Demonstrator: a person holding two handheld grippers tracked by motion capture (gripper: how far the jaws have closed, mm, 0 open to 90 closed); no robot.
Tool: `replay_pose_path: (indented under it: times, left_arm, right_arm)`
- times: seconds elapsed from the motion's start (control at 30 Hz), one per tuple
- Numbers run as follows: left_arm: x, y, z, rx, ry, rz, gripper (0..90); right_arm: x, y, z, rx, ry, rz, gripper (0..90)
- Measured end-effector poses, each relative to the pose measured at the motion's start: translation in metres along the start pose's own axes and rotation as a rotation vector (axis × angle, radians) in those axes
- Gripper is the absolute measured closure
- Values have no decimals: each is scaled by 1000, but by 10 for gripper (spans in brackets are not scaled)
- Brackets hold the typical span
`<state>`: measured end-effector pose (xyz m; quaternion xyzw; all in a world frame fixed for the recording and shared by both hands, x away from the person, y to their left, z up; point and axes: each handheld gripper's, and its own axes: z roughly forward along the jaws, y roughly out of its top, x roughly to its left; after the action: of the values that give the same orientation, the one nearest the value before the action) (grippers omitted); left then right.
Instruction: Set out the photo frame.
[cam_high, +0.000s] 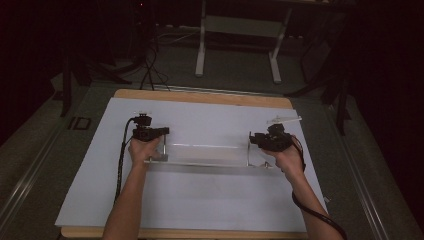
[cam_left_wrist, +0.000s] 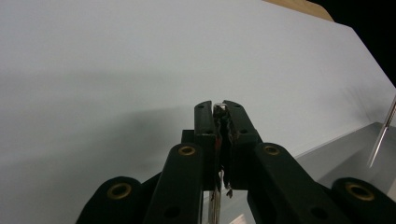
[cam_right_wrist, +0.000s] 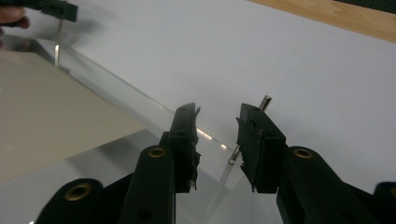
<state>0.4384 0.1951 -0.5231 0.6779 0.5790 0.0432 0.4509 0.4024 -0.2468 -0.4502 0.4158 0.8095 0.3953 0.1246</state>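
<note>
1. High view: a clear acrylic tray lies across the middle of the white sheet that covers the desk. A thin metal post stands at each end of it. The left gripper sits over the left post, held by the left hand. The right gripper hovers by the right post, held by the right hand.

2. Left gripper view: the black jaws are pressed together on the left post, whose shiny tip shows between their ends. The white sheet lies behind, and the tray's edge shows at lower right, with the other post farther off.

3. Right gripper view: the jaws stand spread, nothing pinched. The right post rises in the gap, close to the right-hand jaw; I cannot tell whether it touches. The tray's clear wall runs away to the upper left, where the left gripper holds its post.
</note>
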Motion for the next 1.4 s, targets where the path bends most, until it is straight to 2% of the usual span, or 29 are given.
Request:
replay_pose_path:
  times: [0.13,0.27,0.3,0.33,0.37,0.43,0.5,0.53,0.57,0.67,0.83,1.0,1.4]
  left_arm:
    - [0,0,0,1,4,0,855]
    - [0,0,0,2,-2,-3,855]
    - [0,0,0,2,-2,-3,855]
    - [0,0,0,3,-3,-3,855]
    - [0,0,0,3,-3,-3,855]
    - [0,1,0,4,1,-2,855]
    - [0,1,0,4,2,-5,855]
    - [0,1,1,2,4,-11,855]
    - [0,1,1,2,4,-11,855]
    - [0,1,1,2,4,-16,855]
    - [0,1,1,2,5,-16,855]
    - [0,1,1,2,4,-19,854]
    - [1,1,1,6,0,-20,854]
  right_arm:
    - [7,2,-7,6,27,-22,674]
    - [20,5,-19,6,59,-79,712]
    - [20,5,-19,6,59,-79,712]
    - [27,6,-25,7,75,-103,730]
    - [27,6,-25,7,75,-103,730]
    - [36,8,-32,0,89,-134,764]
    - [39,8,-34,-2,90,-141,781]
    - [44,10,-39,-16,95,-151,825]
    - [44,10,-39,-16,95,-151,825]
    - [53,11,-48,-41,98,-173,899]
    - [60,12,-61,-78,104,-192,900]
    - [71,12,-73,-103,134,-217,900]
    - [111,0,-89,-137,230,-269,900]
